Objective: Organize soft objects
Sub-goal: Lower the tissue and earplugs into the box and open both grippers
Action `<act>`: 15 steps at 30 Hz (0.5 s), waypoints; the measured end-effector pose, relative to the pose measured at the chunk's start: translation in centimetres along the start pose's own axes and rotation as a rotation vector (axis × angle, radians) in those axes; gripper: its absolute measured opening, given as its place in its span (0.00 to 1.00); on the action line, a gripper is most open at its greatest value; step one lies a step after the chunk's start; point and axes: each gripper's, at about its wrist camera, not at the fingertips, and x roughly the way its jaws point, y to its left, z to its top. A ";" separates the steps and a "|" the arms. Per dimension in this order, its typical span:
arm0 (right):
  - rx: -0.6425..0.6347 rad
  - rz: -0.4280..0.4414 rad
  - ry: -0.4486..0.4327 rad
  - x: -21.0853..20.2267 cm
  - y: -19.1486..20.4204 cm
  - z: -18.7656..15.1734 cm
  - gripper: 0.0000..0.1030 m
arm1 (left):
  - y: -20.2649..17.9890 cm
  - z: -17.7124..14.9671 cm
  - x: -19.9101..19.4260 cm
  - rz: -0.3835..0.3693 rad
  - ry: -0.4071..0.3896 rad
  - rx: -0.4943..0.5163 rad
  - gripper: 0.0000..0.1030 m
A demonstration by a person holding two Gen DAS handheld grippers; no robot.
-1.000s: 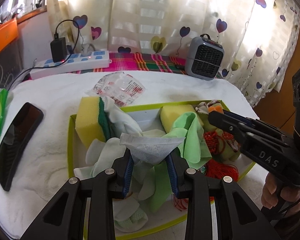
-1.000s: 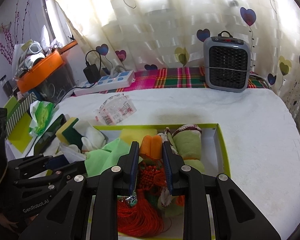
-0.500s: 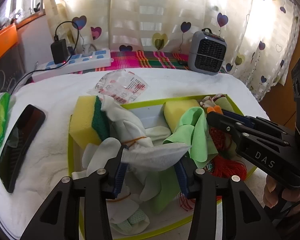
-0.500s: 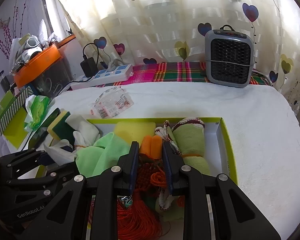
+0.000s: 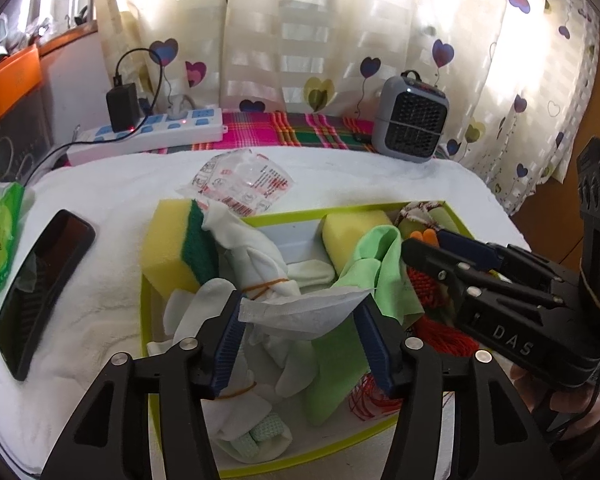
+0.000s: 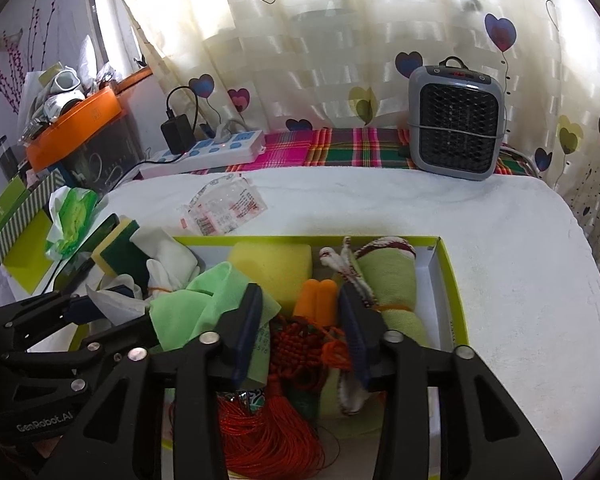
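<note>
1. Two hand-held grippers are poised over one lime-rimmed box (image 5: 384,212), which sits on a white-towelled bench (image 6: 380,200) and is where the soft things are being gathered.
2. The left hand-held gripper (image 5: 300,320) is seen with its jaws opening wide; a white tissue sheet (image 5: 300,312) spans the gap, draped over the pile, apparently being released rather than gripped.
3. The right hand-held gripper (image 6: 300,328) is also opening, above the red knotted tassel (image 6: 296,348) and near the orange earplugs (image 6: 316,300); nothing is seen pressed between its pads.
4. Sorting by kind seems intended: white gloves (image 5: 256,252) at the left, a green cloth (image 5: 376,264) in the middle, and a rolled green towel (image 6: 392,292) at the far right.
5. One yellow-and-green sponge (image 5: 176,248) leans on the box's far-left corner, half out, so it is judged not yet settled.
6. A phone (image 5: 40,288) and plastic wrapper (image 5: 240,180) lie outside.
</note>
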 end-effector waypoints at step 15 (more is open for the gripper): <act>0.004 -0.013 -0.015 -1.2 0.3 -0.6 0.43 | 0.2 -0.5 -1.6 0.001 -0.022 -0.010 0.56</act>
